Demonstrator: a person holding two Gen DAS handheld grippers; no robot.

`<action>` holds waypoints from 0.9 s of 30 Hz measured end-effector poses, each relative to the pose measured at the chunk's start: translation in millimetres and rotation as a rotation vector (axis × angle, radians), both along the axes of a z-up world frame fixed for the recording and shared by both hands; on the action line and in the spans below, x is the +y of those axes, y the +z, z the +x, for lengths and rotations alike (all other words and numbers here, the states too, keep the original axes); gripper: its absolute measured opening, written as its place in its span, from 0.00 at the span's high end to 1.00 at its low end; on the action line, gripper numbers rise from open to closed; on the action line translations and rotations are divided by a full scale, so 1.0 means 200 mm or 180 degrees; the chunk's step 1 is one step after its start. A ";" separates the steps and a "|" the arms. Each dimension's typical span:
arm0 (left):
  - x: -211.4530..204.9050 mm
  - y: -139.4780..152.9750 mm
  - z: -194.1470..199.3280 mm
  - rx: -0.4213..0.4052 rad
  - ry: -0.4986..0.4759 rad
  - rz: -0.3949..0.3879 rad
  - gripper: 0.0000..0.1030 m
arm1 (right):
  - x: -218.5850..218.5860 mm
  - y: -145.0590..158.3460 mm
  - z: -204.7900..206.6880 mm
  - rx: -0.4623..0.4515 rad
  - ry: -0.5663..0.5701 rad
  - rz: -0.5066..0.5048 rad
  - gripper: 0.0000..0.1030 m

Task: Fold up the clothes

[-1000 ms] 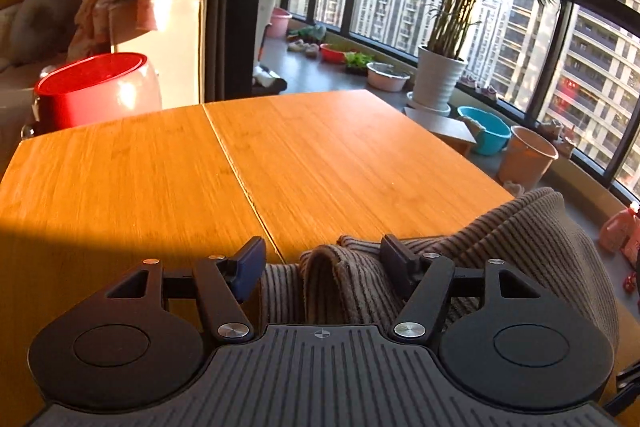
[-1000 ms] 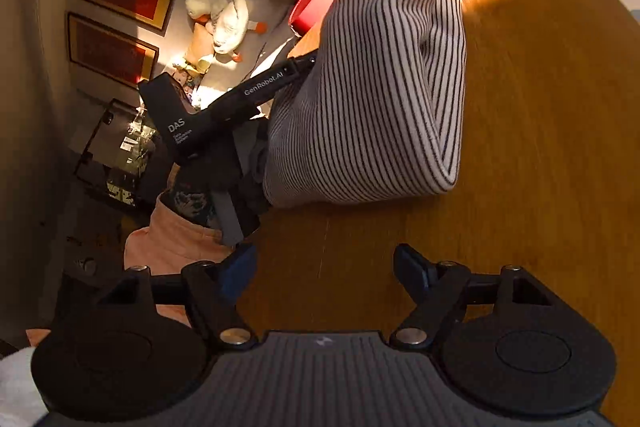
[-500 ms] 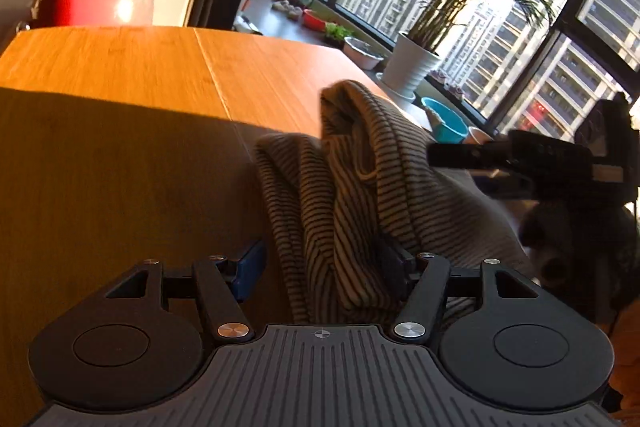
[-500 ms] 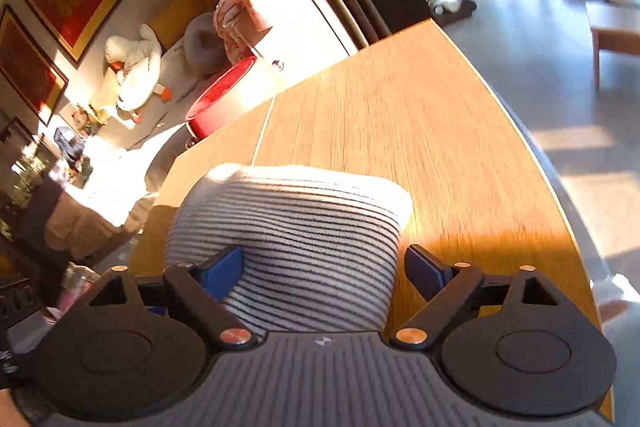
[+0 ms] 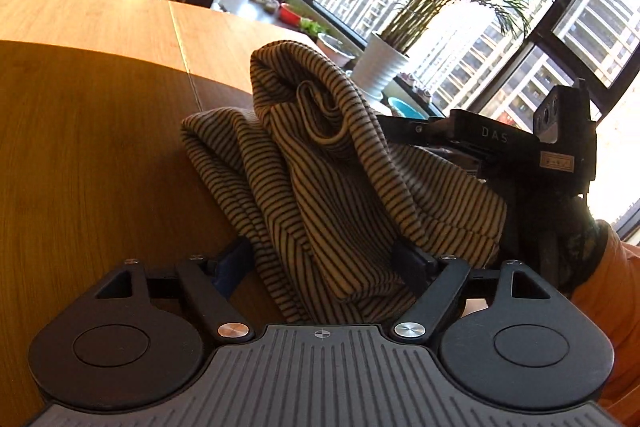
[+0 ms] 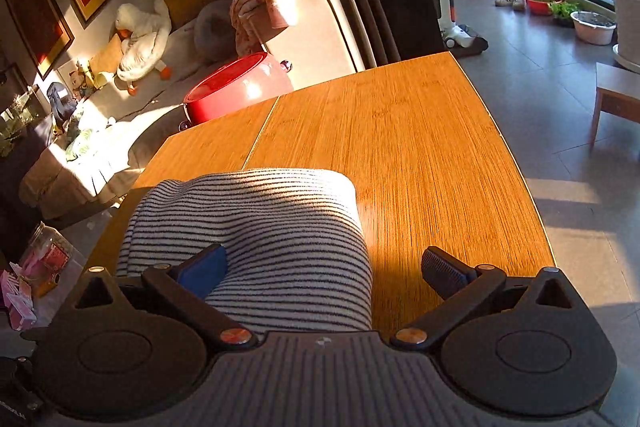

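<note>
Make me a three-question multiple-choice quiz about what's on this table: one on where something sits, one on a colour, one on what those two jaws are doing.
1. Where is the red tub?
A. On the table
B. Beyond the table's far edge
C. On the windowsill

2. What pattern has the garment?
A. Plain pink
B. Green checks
C. Light with thin dark stripes

3. How do the right gripper's jaws stand?
A. Spread apart
B. Shut on the garment
C. Shut on the tub

Answers:
1. B: the table edge cuts across the tub's lower part.
2. C: narrow dark lines run across the pale knit in both views.
3. A: a wide gap shows between the jaws, with the garment lying in only part of it and bare wood beside it.
</note>
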State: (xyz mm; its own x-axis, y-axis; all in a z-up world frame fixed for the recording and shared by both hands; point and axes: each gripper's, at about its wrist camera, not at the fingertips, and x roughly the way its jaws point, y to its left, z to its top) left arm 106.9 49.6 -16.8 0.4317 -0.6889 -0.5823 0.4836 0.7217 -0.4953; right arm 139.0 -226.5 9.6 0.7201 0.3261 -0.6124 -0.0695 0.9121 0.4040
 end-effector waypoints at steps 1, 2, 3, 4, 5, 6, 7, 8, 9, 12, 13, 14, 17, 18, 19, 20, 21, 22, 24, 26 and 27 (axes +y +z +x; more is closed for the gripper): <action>-0.01 0.00 -0.01 -0.0009 -0.0006 0.0005 0.19 | -0.01 -0.01 -0.02 0.0022 -0.0034 0.0081 0.00; -0.01 0.00 -0.01 -0.0028 -0.0017 0.0016 0.18 | -0.04 -0.05 -0.02 0.0130 -0.0125 0.0300 0.00; -0.02 0.00 -0.02 -0.0055 -0.0015 0.0040 0.18 | -0.06 -0.07 -0.03 0.0132 -0.0170 0.0442 0.00; -0.03 0.00 -0.03 -0.0084 -0.0012 0.0063 0.17 | -0.05 -0.07 -0.03 0.0131 -0.0152 0.0434 0.00; -0.04 0.01 -0.04 -0.0113 -0.0004 0.0086 0.17 | -0.05 -0.07 -0.03 0.0130 -0.0132 0.0423 0.00; -0.04 0.01 -0.04 -0.0131 0.0012 0.0095 0.16 | -0.04 -0.07 -0.03 0.0129 -0.0112 0.0411 0.00; -0.04 0.01 -0.04 -0.0141 0.0030 0.0095 0.16 | -0.02 -0.07 -0.02 0.0134 -0.0093 0.0382 0.00; -0.05 0.01 -0.04 -0.0153 0.0050 0.0096 0.15 | -0.02 -0.07 0.00 0.0123 -0.0060 0.0377 0.00; -0.05 0.01 -0.04 -0.0173 0.0077 0.0098 0.15 | -0.02 -0.07 0.01 0.0101 -0.0023 0.0404 0.00; -0.04 0.01 -0.03 -0.0193 0.0151 0.0085 0.14 | -0.05 -0.10 0.03 0.0037 -0.0008 0.0698 0.00; -0.03 0.01 -0.03 -0.0193 0.0169 0.0079 0.14 | -0.06 -0.11 0.03 0.0015 -0.0015 0.0856 0.00; -0.03 0.00 -0.02 -0.0193 0.0183 0.0072 0.13 | -0.08 -0.13 0.03 0.0015 0.0008 0.1032 0.00; -0.04 0.00 -0.02 -0.0206 0.0194 0.0073 0.12 | -0.09 -0.15 0.03 0.0071 0.0262 0.1312 0.00; -0.04 0.00 -0.02 -0.0216 0.0192 0.0080 0.12 | -0.08 -0.15 0.03 0.0107 0.0347 0.1242 0.00; -0.05 0.00 -0.02 -0.0230 0.0186 0.0088 0.12 | -0.06 -0.15 0.02 0.0132 0.0415 0.1255 0.00; -0.05 0.01 -0.02 -0.0238 0.0176 0.0090 0.11 | -0.05 -0.15 0.01 0.0157 0.0483 0.1270 0.00; -0.05 0.01 -0.02 -0.0249 0.0172 0.0094 0.11 | -0.05 -0.13 0.00 0.0153 0.0431 0.1212 0.00; -0.05 0.01 -0.02 -0.0258 0.0169 0.0098 0.11 | -0.04 -0.12 -0.02 0.0148 0.0375 0.1152 0.00; -0.06 0.01 -0.02 -0.0260 0.0167 0.0091 0.11 | -0.03 -0.06 -0.07 -0.0021 0.0237 0.0884 0.00; -0.07 0.00 -0.02 -0.0260 0.0168 0.0079 0.10 | 0.00 0.04 -0.15 -0.0415 0.0116 0.0396 0.00; -0.07 0.00 -0.01 -0.0257 0.0171 0.0068 0.10 | 0.02 0.10 -0.20 -0.0642 0.0079 0.0119 0.00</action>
State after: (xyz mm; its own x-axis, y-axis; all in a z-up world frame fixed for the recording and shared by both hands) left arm 104.3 35.0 -16.2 0.5138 -0.6513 -0.5584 0.4816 0.7576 -0.4405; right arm 99.3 -221.5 29.0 0.8184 0.3651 -0.4438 -0.1747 0.8938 0.4131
